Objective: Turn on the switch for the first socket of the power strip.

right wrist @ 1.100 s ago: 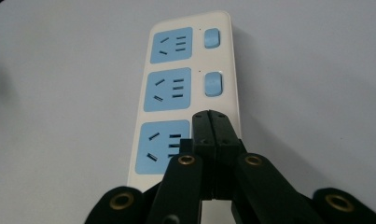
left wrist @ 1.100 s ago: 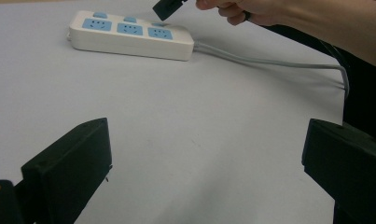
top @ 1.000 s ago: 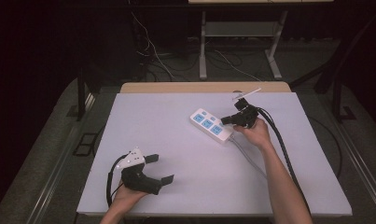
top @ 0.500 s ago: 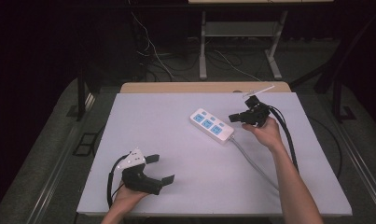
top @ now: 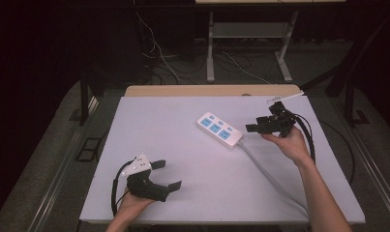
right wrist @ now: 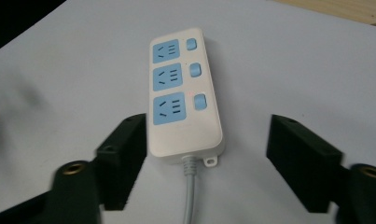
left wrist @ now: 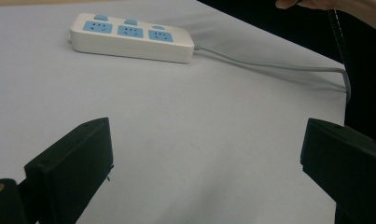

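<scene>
The power strip lies flat on the white table, right of centre and toward the far half, set at a slant so that its cord end points to the near right. It is a white bar with three blue sockets in a row, each with a blue switch beside it, as your right gripper view shows. Its grey cord leaves the near-right end and runs across the table surface to the near right edge.

Your right gripper is just to the right of the power strip's cord end, raised off the table and aimed back at the strip. Its jaws have just been opening and now stand wide apart. In the right gripper view they flank the cord end of the strip without touching it, and nothing is pressed between them. Your right hand holds the gripper body, and its black cable loops down past your wrist.

Your left gripper is at the near left of the table, well apart from the power strip, with its jaws pointing to the right. The jaws are spread wide with nothing between them; the left gripper view shows bare table surface in the gap and the strip farther off. Your left hand grips it from the near edge.
</scene>
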`<state>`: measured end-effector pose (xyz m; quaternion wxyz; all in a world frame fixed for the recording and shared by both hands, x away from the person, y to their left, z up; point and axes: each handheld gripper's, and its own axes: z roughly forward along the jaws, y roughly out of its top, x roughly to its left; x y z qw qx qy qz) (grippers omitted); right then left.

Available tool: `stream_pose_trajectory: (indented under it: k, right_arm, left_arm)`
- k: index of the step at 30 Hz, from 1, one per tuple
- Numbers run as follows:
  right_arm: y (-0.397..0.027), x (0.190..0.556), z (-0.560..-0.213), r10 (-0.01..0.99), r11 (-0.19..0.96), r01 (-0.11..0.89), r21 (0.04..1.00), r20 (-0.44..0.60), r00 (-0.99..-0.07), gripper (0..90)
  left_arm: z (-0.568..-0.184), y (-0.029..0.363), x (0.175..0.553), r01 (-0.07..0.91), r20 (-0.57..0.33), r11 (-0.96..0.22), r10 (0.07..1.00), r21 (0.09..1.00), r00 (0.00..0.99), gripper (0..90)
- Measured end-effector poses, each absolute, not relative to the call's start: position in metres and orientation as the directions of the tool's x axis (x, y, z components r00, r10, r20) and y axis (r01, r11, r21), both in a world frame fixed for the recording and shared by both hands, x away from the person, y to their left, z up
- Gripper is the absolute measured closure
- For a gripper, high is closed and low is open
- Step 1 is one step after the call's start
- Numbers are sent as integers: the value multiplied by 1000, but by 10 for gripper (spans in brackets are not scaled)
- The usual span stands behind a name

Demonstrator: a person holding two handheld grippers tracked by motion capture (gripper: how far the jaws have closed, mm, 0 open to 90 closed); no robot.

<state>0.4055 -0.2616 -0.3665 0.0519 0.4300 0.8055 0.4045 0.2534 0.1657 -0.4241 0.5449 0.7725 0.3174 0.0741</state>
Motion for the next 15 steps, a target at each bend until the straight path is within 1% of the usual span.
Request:
stream_pose_trajectory:
  k: [1,5,7,8,9,11,15]
  right_arm:
    - [-263,402,-365,736,296,653,697,270,-621,258]
    - [-267,388,-361,728,276,653,706,290,-621,116]
    - [-270,382,-361,721,267,652,710,301,-623,102]
    - [-271,379,-362,720,263,654,709,306,-622,65]
    - [-273,375,-362,723,266,657,706,305,-620,0]
    - [-276,368,-364,732,270,660,701,296,-613,2]
    - [-285,355,-370,738,242,667,705,312,-598,2]
  left_arm:
    - [-424,166,253,407,-228,-206,571,890,789,11]
    - [-424,165,254,405,-226,-209,570,890,790,12]
    - [-424,165,253,407,-226,-209,571,889,789,12]
    - [-424,165,253,407,-227,-209,571,889,789,11]
    - [-424,165,253,407,-227,-208,571,889,789,10]
    - [-424,166,253,407,-227,-208,572,889,788,10]
    - [-425,166,254,410,-229,-209,572,888,788,8]
